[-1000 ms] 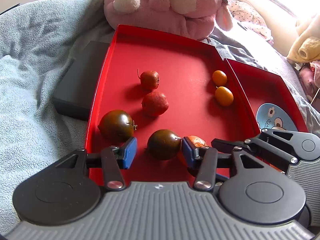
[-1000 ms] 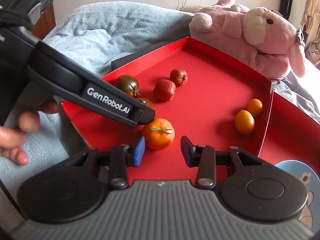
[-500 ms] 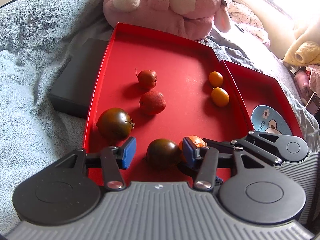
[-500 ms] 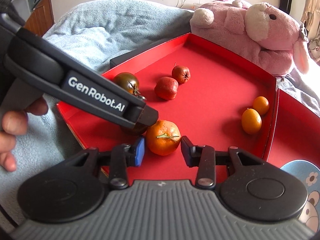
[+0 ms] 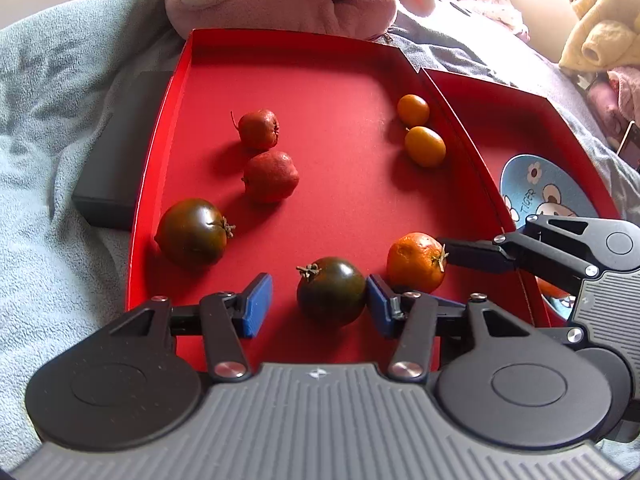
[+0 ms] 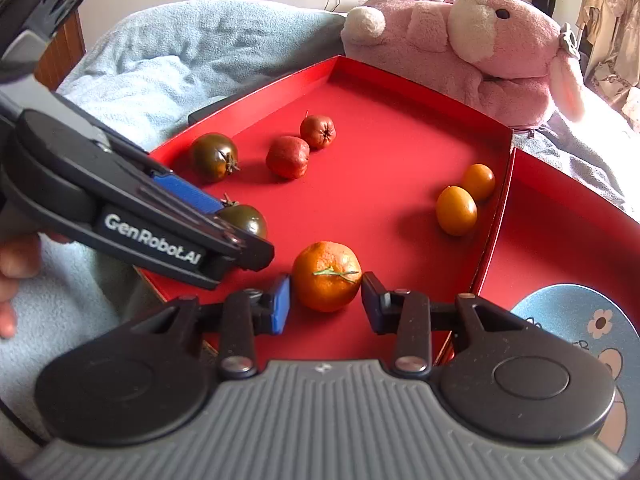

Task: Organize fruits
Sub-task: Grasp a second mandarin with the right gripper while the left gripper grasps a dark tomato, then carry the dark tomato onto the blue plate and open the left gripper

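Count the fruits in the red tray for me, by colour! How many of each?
Dark green-brown tomatoes: 2
Small red fruits: 2
Small orange-yellow fruits: 2
Big orange mandarin: 1
Total: 7 fruits, all on the red tray.

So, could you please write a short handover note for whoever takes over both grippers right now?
Left gripper: open around the near dark tomato, right pad touching it, not closed.
Right gripper: open around the mandarin, not gripping.
All fruit sits in the big red tray: second dark tomato at the left edge, two red fruits mid-tray, two small orange fruits by the right wall.
Done: like fruits lie roughly paired.
Left: close on both fruits and place them.
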The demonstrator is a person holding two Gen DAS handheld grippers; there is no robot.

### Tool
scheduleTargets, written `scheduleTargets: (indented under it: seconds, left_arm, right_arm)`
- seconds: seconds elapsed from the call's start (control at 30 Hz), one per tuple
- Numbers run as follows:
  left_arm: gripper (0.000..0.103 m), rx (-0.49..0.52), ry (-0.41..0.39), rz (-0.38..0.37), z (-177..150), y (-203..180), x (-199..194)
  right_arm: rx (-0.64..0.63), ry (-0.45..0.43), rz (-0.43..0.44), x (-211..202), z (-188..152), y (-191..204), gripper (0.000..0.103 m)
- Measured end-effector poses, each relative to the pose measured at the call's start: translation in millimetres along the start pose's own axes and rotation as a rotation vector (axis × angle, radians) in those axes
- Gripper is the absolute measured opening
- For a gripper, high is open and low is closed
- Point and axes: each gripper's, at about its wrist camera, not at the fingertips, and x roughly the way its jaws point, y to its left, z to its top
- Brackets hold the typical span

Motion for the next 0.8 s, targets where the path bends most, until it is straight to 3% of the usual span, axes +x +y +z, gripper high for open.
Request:
scheduleTargets:
  seconds: [0.07,0.13,0.33,0.5,0.8]
  left_arm:
    - [0.055,0.033,-0.004,0.012,1.3,-6.4,2.5]
    - [0.041,0.054,-0.007,0.003,2.0,-10.7,4.0]
    - [0.041,0.074,-0.050,0.018,0.5,-15.9,-4.5]
    - [0.041,0.101,-0.092,0.014,1.3,-24.8,-18.1]
    - [0.041,0.213,-0.090,-0.154,12.5,-112.2,-8.7]
  right_arm:
    - [0.000,-0.008,-0.003,-1.1,-1.1,0.8,0.042]
    - [0.009,-0.012,0.014,-2.0,-2.5,0.0,0.042]
    - [0.014,-0.039,0.000,-17.2,-7.9,-3.0,0.042]
    - [0.048,-0.086,-0.016,-54.0,-19.9,-15.6,0.042]
    - [0.129,-0.075,-0.097,-134.9,-71.4,-47.0,0.042]
